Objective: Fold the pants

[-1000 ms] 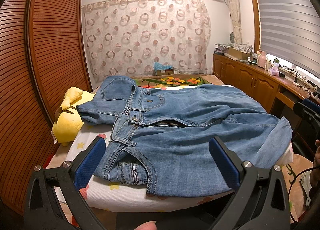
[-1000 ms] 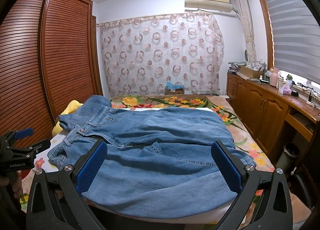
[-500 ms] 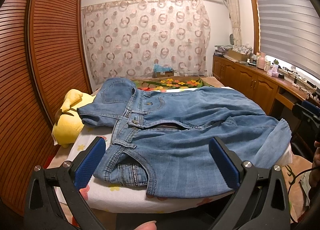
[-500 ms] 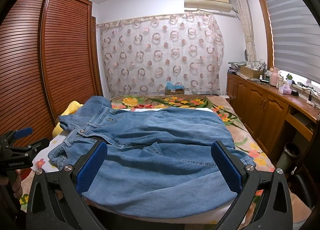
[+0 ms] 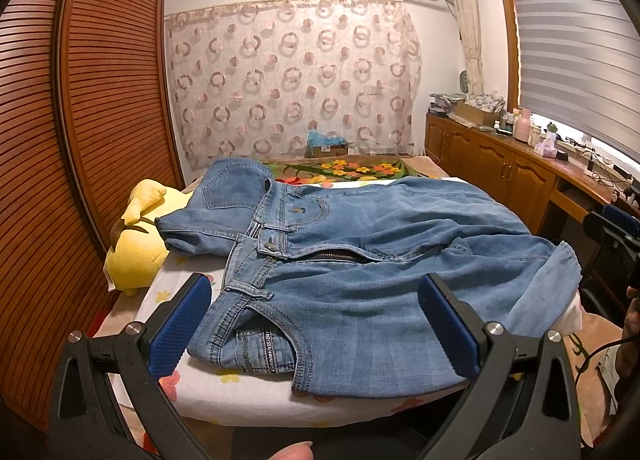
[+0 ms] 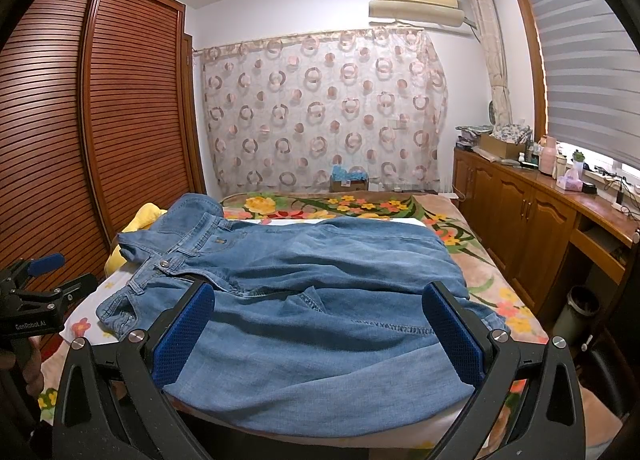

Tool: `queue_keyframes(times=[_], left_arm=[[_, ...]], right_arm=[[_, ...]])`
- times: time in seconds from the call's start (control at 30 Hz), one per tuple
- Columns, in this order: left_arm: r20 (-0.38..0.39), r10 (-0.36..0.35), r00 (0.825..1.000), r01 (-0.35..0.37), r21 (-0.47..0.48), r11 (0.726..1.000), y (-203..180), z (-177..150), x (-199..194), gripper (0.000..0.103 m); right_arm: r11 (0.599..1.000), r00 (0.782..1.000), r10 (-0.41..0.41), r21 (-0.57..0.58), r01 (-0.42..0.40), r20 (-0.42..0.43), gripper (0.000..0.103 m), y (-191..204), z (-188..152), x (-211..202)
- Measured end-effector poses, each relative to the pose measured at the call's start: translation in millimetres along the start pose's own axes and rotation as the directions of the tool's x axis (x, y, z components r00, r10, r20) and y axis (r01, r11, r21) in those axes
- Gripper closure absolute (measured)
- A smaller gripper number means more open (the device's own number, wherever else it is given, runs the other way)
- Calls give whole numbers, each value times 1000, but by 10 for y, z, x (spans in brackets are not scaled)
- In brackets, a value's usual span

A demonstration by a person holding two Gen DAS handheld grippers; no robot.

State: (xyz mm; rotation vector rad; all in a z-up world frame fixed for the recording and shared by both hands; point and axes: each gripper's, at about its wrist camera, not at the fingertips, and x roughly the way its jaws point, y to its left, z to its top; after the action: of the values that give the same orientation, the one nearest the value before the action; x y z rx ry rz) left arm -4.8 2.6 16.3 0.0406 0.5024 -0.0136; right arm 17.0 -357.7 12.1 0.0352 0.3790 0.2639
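Observation:
Blue denim jeans [image 5: 360, 260] lie spread across a bed, waistband to the left, fly unzipped, legs running to the right. The same jeans [image 6: 320, 300] fill the middle of the right wrist view. My left gripper [image 5: 316, 324] hovers open in front of the waistband and front pocket, nothing between its blue pads. My right gripper [image 6: 320, 332] is open over the leg part near the bed's front edge, also empty. Each gripper shows at the edge of the other's view: the right gripper [image 5: 612, 228] and the left gripper [image 6: 32, 292].
A yellow plush toy [image 5: 140, 236] lies against the jeans' left side. Louvred wooden wardrobe doors [image 5: 80, 140] stand close on the left. A wooden cabinet counter [image 6: 560, 212] with bottles runs along the right. A floral blanket [image 6: 360, 208] covers the far bed. A bin [image 6: 580, 308] stands right.
The left gripper has eased slightly toward the jeans and the right view shifted a little. The jeans lie unmoved and both grippers stay open.

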Motion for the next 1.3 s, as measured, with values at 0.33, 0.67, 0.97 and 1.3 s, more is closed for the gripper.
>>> queue_keyframes(times=[0.33, 0.67, 0.97, 1.3], left_arm=[[1, -7, 1000, 7, -5, 1000, -6, 59, -51, 0], [-72, 4, 997, -4, -2, 1000, -9, -15, 141, 0], [-143, 14, 990, -14, -3, 1000, 149, -223, 466, 0], [-172, -29, 985, 29, -3, 1000, 433, -345, 672, 0]], right_arm=[[1000, 1000, -1, -2, 1, 1, 0, 12, -6, -7], [1000, 999, 2, -10, -3, -47, 0, -41, -89, 164], [999, 993, -31, -31, 27, -118, 0, -164, -99, 385], [996, 974, -72, -63, 60, -217, 3, -152, 14, 587]])
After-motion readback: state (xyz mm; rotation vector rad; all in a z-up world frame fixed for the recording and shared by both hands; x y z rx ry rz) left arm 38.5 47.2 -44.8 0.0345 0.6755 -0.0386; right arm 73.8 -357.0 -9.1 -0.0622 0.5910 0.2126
